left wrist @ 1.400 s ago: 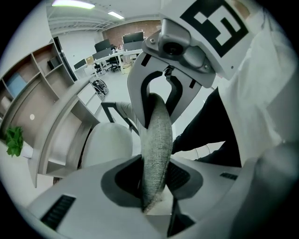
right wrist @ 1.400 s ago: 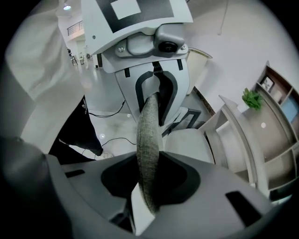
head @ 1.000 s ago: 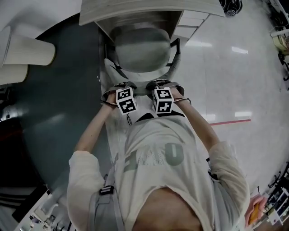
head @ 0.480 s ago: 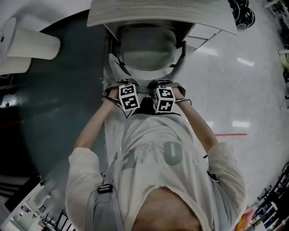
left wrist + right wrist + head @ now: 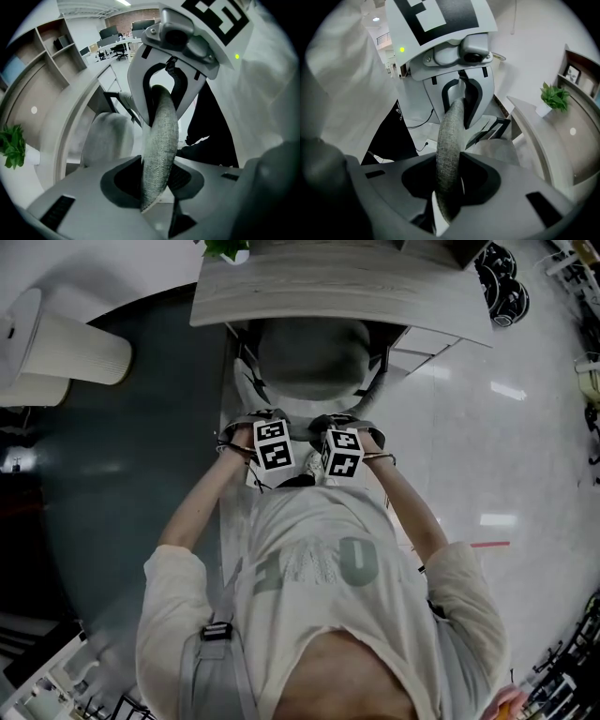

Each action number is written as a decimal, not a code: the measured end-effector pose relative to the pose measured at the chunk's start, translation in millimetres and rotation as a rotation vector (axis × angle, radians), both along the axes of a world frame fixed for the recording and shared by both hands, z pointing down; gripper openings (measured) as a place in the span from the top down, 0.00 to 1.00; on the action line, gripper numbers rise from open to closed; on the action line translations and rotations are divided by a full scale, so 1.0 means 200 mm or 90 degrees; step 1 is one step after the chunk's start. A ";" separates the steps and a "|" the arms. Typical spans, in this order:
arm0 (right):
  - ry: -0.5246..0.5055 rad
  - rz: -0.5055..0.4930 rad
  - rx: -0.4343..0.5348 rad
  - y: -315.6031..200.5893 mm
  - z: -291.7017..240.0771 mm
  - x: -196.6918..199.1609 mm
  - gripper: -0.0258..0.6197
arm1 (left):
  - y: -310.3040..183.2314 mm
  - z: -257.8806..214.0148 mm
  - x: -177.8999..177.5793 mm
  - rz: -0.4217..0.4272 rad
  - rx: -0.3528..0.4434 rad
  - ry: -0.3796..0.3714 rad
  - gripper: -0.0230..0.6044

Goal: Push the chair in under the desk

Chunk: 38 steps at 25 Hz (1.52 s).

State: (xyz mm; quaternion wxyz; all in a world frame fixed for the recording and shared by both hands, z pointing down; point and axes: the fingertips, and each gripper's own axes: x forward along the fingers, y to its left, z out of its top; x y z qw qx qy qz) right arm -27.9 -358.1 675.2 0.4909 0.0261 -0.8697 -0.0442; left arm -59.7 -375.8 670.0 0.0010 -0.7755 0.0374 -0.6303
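At the front edge of the desk (image 5: 337,292), the chair (image 5: 314,357) sits partly under, and the left gripper (image 5: 157,183) and right gripper (image 5: 450,180) each pinch its thin chair back (image 5: 161,136), side by side, jaws half closed, so a push should go straight.

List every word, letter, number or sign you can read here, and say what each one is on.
"O": large pale letter on the person's shirt; the letters beside it are too foreshortened to read.
The cube on the left gripper and the cube on the right gripper: black-and-white square patterns, no letters.
No print visible on the chair back or the desk.
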 end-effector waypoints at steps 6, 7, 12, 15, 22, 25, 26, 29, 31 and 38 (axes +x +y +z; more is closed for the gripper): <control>0.009 0.004 0.015 -0.17 0.01 0.01 0.81 | -0.17 0.01 0.01 -0.013 0.026 0.007 0.73; 0.011 0.004 0.016 -0.19 0.01 0.02 0.81 | -0.19 0.00 0.02 -0.014 0.031 0.010 0.73; 0.027 0.005 0.031 -0.27 0.01 0.08 0.81 | -0.27 0.00 0.08 -0.023 0.035 0.022 0.73; 0.030 0.006 0.046 -0.34 0.01 0.09 0.81 | -0.33 -0.01 0.08 -0.033 0.045 0.023 0.73; 0.054 0.004 0.078 -0.48 0.02 0.13 0.81 | -0.48 0.00 0.12 -0.071 0.075 0.010 0.72; 0.063 0.000 0.083 -0.52 0.00 0.17 0.81 | -0.52 0.00 0.16 -0.073 0.078 0.015 0.72; 0.061 0.001 0.082 -0.53 0.01 0.17 0.81 | -0.52 0.00 0.17 -0.071 0.080 0.016 0.72; 0.058 0.001 0.083 -0.52 0.02 0.18 0.81 | -0.52 0.01 0.17 -0.068 0.074 0.019 0.72; 0.057 0.000 0.085 -0.51 0.01 0.18 0.81 | -0.50 0.01 0.17 -0.065 0.066 0.018 0.72; 0.060 0.014 0.093 -0.51 0.03 0.17 0.80 | -0.50 0.01 0.16 -0.041 0.079 0.028 0.72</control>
